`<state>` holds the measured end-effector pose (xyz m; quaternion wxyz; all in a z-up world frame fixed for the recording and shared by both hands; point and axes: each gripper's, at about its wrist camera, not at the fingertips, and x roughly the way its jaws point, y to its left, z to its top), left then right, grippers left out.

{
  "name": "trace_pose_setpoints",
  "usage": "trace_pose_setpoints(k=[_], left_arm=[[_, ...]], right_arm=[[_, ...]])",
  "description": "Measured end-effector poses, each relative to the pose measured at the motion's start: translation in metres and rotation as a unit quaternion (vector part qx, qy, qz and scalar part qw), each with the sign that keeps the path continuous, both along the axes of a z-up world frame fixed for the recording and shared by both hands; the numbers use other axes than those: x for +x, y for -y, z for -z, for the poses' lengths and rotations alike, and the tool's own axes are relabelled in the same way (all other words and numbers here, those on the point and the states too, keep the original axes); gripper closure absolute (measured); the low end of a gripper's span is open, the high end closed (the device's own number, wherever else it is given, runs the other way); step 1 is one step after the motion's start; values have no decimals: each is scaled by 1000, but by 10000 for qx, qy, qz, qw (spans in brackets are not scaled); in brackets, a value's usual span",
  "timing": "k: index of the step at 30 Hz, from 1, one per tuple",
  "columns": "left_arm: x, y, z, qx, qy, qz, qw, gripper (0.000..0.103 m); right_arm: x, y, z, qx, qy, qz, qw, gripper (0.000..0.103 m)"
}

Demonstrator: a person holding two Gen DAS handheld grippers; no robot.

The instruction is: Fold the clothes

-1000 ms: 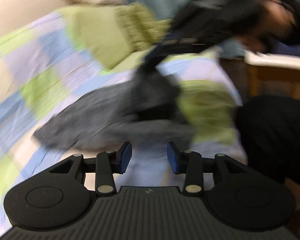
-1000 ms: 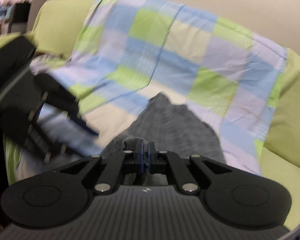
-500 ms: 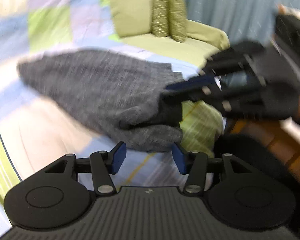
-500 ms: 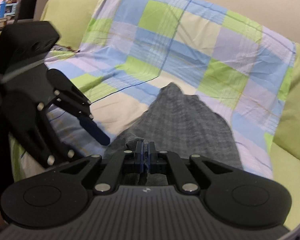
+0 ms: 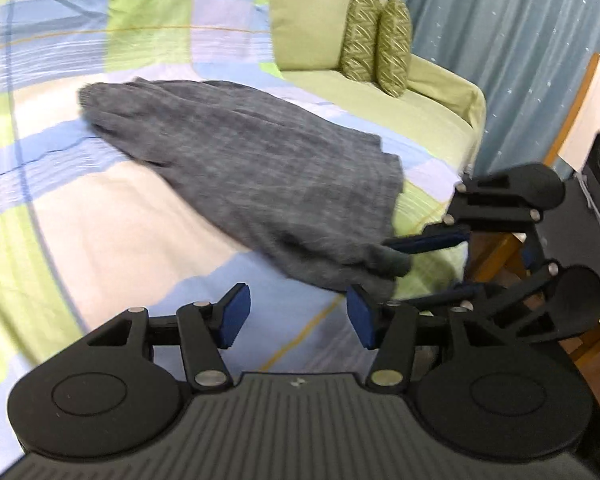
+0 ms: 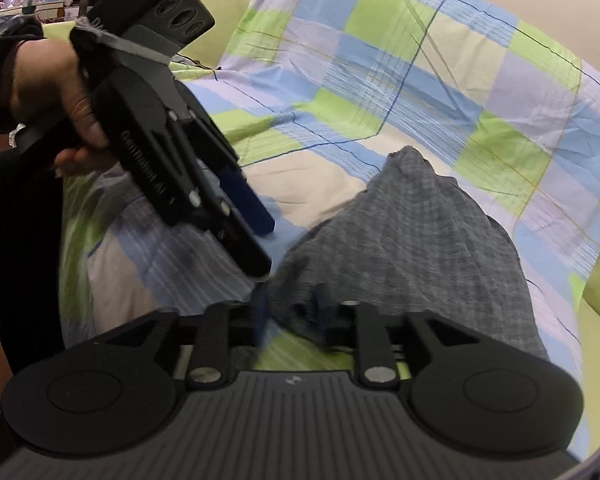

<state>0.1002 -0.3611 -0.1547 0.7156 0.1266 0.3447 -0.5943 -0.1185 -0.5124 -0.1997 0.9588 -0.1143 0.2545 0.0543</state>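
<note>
A grey knitted garment lies spread on a checked sheet over the sofa; it also shows in the right wrist view. My left gripper is open and empty, just in front of the garment's near edge. My right gripper is open, its fingers on either side of the garment's near edge, the right finger partly hidden by cloth. The right gripper appears in the left wrist view at the garment's right end. The left gripper appears in the right wrist view, held by a hand.
The checked blue, green and cream sheet covers the green sofa seat and backrest. Two green cushions stand at the far end. A curtain, a wooden chair and a speaker are to the right.
My right gripper, shut on the garment's edge before, has opened. The left gripper has swung to face along the garment and come close beside the right one.
</note>
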Motion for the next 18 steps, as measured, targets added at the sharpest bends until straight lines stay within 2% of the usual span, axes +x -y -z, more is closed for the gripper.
trace_pose_setpoints(k=[4,7,8,9,11,14,17,18], left_arm=[[-4,-2,-6,69,581,89,9982,46],[-15,4,-7,331,1501,428,9872,44],[-19,6,-6,448,1854,573,9800,43],[-22,8,-5,543,2192,710,9716,43],[-24,8,-4,627,2668,902,9575,43],[-23,9,-5,710,3254,1124,9362,42],[-23,10,-5,736,3638,1281,9197,42],[-24,8,-4,742,3702,1298,9169,42]], right_arm=[[9,-6,5,-151,5,208,9997,74],[22,-10,11,-734,-93,387,9965,75],[25,-11,12,-872,-116,405,9953,84],[27,-10,12,-892,-131,434,9950,97],[29,-4,6,-654,-136,486,9966,97],[22,2,-19,5,-37,358,9994,97],[18,-5,-41,352,59,197,9992,96],[18,-9,-43,410,37,121,9991,96]])
